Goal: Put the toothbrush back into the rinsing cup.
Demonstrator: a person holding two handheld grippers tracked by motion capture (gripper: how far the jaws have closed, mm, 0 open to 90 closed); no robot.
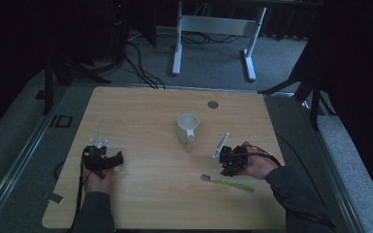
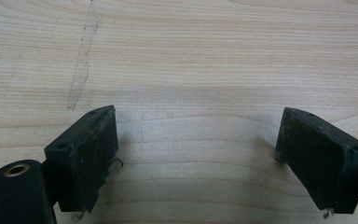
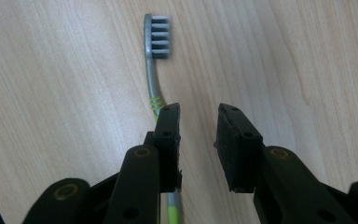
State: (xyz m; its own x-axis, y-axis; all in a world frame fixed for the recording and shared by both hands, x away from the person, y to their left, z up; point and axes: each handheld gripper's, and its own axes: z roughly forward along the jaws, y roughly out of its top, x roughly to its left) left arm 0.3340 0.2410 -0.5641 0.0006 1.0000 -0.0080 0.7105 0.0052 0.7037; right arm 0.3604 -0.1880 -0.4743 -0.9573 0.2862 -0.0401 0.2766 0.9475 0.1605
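Toothbrush (image 3: pixel 153 70) beside my jaws, not between them.
My right gripper (image 3: pixel 198 135) is spread near the table's (image 1: pixel 141 111) near-right edge; closing now pinches bare wood. Left gripper (image 2: pixel 196 154) gapes empty.

A wood counter (image 1: pixel 141 111) holds a white mug (image 1: pixel 188 128) and a green toothbrush (image 1: pixel 228 182), well apart.

Bare wood between my left gripper (image 2: pixel 196 154) jaws, spread wide, nothing ahead of them. Open table (image 1: pixel 141 111) from there across to the white mug (image 1: pixel 188 128) at centre, the one tall obstacle. My right gripper (image 3: pixel 198 135) sits over the toothbrush (image 3: pixel 156 56); its handle runs under one jaw, probably just outside the narrow gap. Far edge free.
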